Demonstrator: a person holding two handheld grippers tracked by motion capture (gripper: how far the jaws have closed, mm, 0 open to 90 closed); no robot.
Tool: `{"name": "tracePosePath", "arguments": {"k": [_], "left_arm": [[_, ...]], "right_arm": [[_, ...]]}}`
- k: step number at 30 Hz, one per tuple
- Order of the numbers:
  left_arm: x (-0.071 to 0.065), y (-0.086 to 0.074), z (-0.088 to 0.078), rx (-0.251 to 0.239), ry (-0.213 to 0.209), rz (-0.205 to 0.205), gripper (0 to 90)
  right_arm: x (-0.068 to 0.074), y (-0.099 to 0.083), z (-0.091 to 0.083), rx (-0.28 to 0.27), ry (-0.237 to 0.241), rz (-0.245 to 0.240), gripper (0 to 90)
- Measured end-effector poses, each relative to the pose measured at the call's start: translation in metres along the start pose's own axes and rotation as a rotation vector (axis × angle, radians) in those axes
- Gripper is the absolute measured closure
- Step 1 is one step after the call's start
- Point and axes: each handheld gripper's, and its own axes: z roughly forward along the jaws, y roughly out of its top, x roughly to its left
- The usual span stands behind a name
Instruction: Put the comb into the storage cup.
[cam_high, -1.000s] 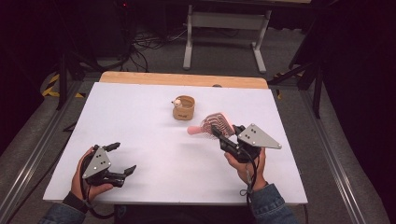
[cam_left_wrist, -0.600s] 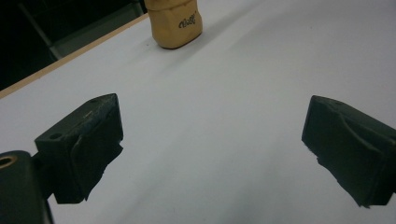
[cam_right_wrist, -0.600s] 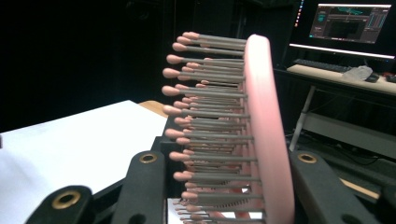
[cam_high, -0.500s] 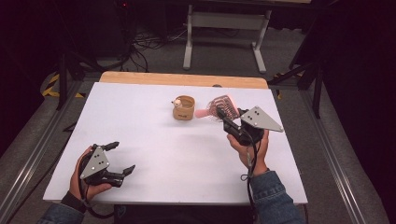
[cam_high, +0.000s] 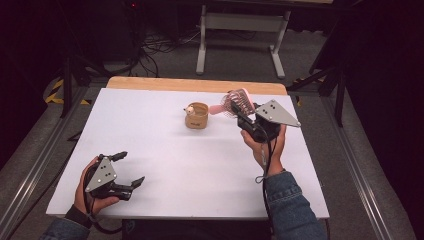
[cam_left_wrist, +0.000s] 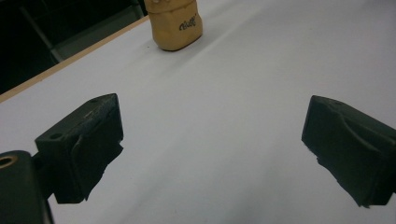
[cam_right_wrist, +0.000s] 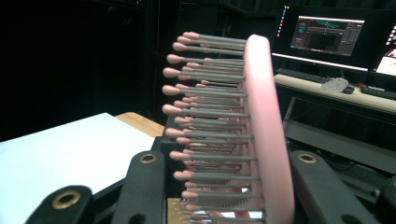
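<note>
The pink hairbrush (cam_high: 236, 102) is up off the white table (cam_high: 150, 125), just to the right of the tan cup (cam_high: 196, 115), with its handle reaching toward the cup's rim. You have it by the head: in the right gripper view the pink back (cam_right_wrist: 266, 126) lies against one jaw and the rows of grey bristles with pink tips (cam_right_wrist: 205, 112) face the other, so your right gripper (cam_high: 246, 119) is clamped across the brush head.

Judge it as a light, stiff plastic piece, not fragile. The bristles are the springy part. They will likely give under the jaw, so the grip may feel soft and the brush could twist or slide if you swing it fast. The smooth back looks slippery too. A hold on the handle would be firmer, but it is the free end here, so keep the squeeze steady and move gently.

Your left gripper (cam_high: 122, 172) rests well to the near left of the cup, low over the table, its jaws spread wide with nothing between them.
</note>
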Motion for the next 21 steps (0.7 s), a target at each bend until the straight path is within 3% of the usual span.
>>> {"name": "tracePosePath", "arguments": {"k": [6, 11, 21], "left_arm": [[0.0, 0.0, 0.0, 0.001, 0.0, -0.003, 6.3], [0.0, 0.0, -0.001, 0.0, -0.001, 0.0, 6.8], [0.0, -0.001, -0.001, -0.002, -0.006, -0.006, 6.9]], "right_arm": [[0.004, 0.001, 0.01, -0.001, 0.011, 0.015, 63.2], [0.011, -0.002, 0.023, 0.013, 0.01, 0.0, 63.2], [0.012, -0.009, 0.04, 0.019, 0.002, 0.021, 63.2]]}}
